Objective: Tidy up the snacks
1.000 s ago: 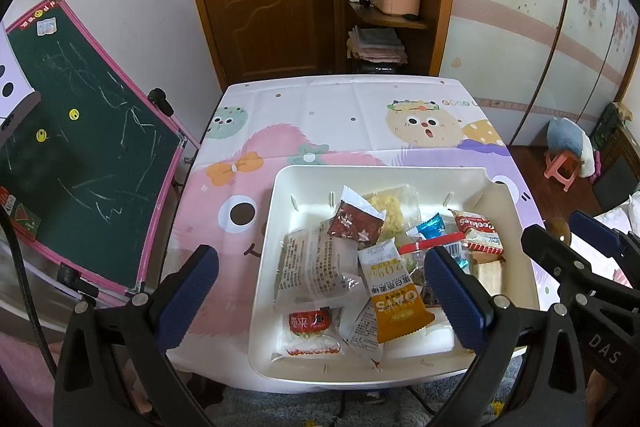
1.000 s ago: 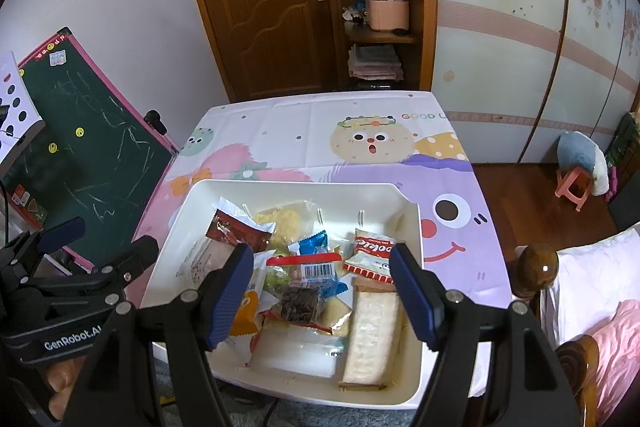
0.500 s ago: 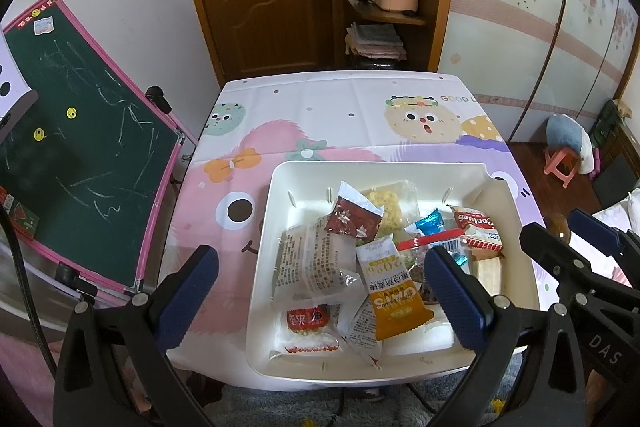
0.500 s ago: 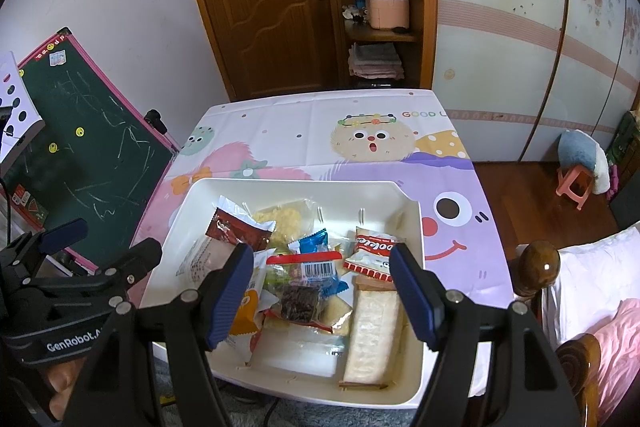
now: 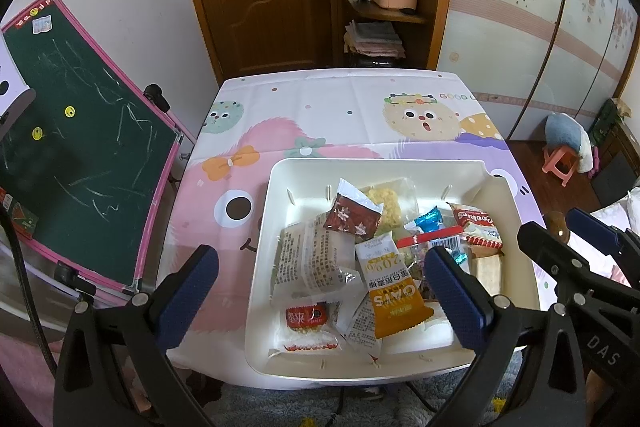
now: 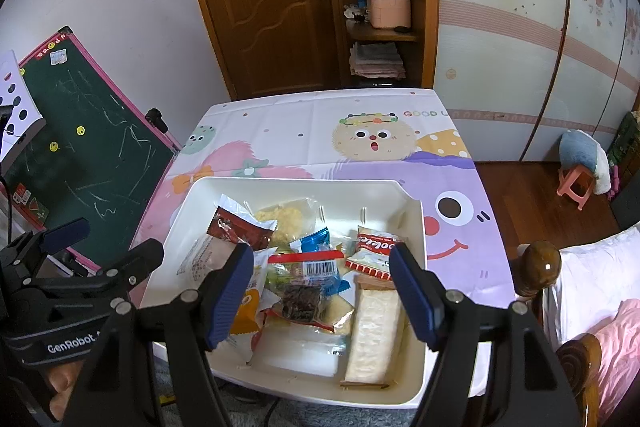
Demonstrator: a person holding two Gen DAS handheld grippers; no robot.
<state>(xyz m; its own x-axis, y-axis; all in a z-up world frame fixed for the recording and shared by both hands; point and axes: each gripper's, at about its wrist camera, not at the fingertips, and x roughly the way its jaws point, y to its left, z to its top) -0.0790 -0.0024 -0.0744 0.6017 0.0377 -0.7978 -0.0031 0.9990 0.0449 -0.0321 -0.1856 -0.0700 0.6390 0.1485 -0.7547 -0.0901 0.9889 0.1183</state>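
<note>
Here, white bin [image 5: 276, 267] heaped with wrapped snacks [image 5: 394, 291]; left gripper [image 5: 320, 297], right gripper [image 6: 322, 291] wide, empty.

Snack-filled white bin [image 5: 280, 183] on cartoon tablecloth [image 5: 320, 115]

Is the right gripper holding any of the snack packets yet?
No, the right gripper is open and empty, hovering above the snacks piled in the white bin.
</note>
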